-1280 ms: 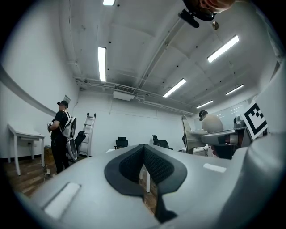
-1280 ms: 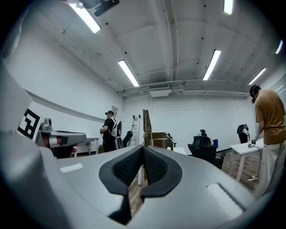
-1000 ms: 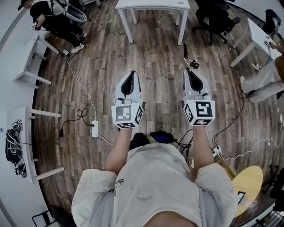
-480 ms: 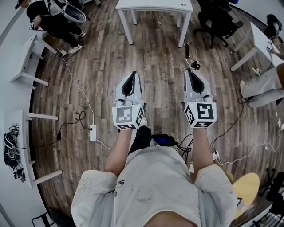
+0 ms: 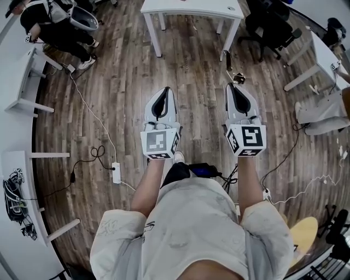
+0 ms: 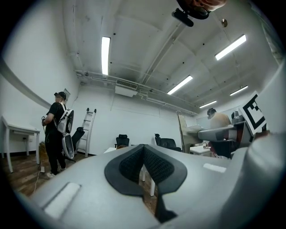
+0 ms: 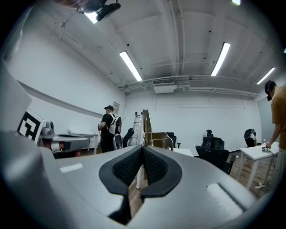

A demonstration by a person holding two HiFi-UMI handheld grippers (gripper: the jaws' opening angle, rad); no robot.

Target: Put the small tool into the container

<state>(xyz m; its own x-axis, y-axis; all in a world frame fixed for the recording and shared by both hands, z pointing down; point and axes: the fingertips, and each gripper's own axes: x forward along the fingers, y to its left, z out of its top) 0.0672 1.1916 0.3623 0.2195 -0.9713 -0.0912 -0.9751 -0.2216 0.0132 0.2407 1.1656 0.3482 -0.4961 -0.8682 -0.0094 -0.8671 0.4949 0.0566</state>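
Both grippers held out side by side over wood floor, on the person's side of white table, well short of it. L gripper: jaws together, nothing btwn. R gripper: same, pads touching, empty. Can't make out small tool or container in any view. Small dark item on floor btwn R gripper tip & table; can't tell what it is.

Looking like an open-plan office or lab: white rectangular worktops and black swivel office chairs standing on a dark wood-plank floor, a white power strip trailing cables, long ceiling strip lights glowing above bare white walls.
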